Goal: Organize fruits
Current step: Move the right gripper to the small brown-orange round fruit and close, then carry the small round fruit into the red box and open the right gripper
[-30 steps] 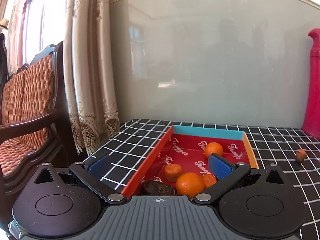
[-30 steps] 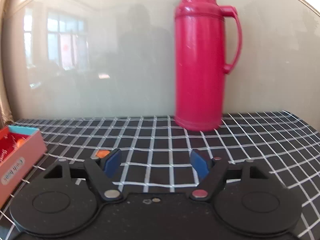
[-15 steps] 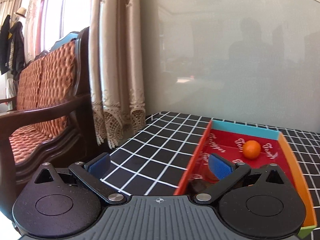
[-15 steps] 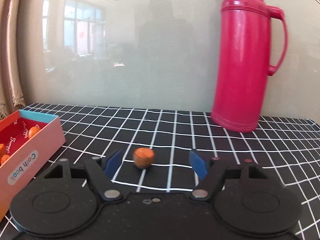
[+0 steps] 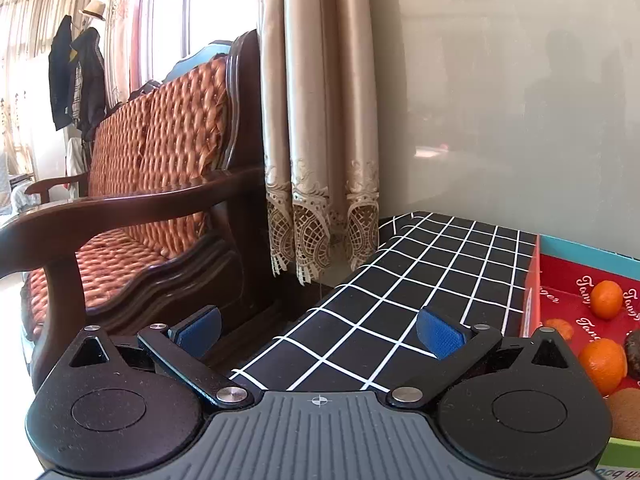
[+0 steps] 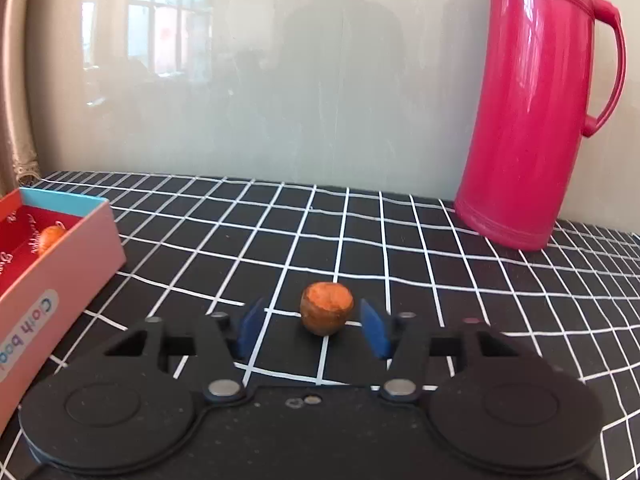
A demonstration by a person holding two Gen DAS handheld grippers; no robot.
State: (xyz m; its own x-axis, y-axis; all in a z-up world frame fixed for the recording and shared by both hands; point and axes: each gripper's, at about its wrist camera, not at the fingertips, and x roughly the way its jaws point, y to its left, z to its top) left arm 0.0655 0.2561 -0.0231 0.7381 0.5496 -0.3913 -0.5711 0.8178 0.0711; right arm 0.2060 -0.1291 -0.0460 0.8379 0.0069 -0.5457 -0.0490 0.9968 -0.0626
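Observation:
A small orange-brown fruit [image 6: 327, 313] lies on the black checked tablecloth. My right gripper [image 6: 313, 326] straddles it and its jaws are closing; gaps remain between the blue pads and the fruit. To the left is the red cardboard box [image 6: 60, 264] with an orange fruit [image 6: 50, 237] inside. In the left wrist view my left gripper [image 5: 318, 330] is open and empty, over the table's left edge. The same box [image 5: 530, 304] sits at the right there, holding several fruits: small oranges [image 5: 607, 299] [image 5: 602, 364] and a dark brown one [image 5: 633, 351].
A tall pink thermos [image 6: 532, 112] stands at the back right against the glossy wall. Left of the table are a wooden armchair [image 5: 132, 216] with woven cushions and a lace-edged curtain [image 5: 320, 120]. The checked tablecloth [image 6: 500, 292] stretches between box and thermos.
My right gripper swung left, brought the fruit between its fingers and narrowed its jaws. My left gripper swung left, away from the box toward the table's edge and the armchair.

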